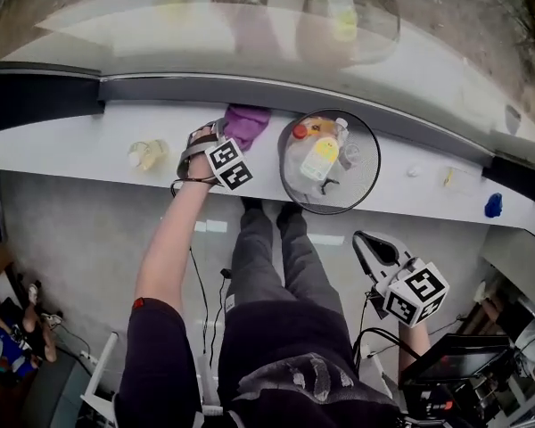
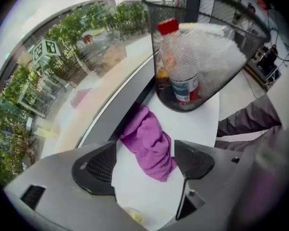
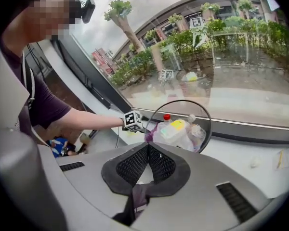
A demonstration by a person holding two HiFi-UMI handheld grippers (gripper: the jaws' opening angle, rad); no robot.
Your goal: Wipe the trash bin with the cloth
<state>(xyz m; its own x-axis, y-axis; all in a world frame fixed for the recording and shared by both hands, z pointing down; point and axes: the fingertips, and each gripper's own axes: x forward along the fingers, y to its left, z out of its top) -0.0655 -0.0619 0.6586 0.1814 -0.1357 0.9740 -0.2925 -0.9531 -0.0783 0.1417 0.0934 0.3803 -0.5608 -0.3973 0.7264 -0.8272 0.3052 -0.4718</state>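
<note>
1. At the far left of the white counter [image 1: 71,145], which runs under the window, lies a small crumpled yellowish thing [image 1: 148,154], near the left tongs.
2. The left tongs [image 2: 143,165] point steeply down at the counter. Their jaws are spread wide and grip nothing.
3. The purple cloth [image 2: 147,138] lies bunched on the counter between those spread jaws. One end is up against the dark window frame. The other end is close beside the right-hand jaw, though I can't tell whether it touches.
4. Just right of the cloth stands the black wire trash bin [image 1: 377,163], upright on the counter. Inside are a red-capped bottle [image 2: 176,57], a yellow-labelled bottle [image 1: 321,157] and other clear plastic rubbish.
5. The right tongs [image 3: 147,165] are off the counter's near edge, over the floor beside the person's legs. Their jaws are pressed together with nothing between them, and they are aimed towards the bin.
6. A small blue thing [image 1: 493,205] sits at the counter's far right end.
</note>
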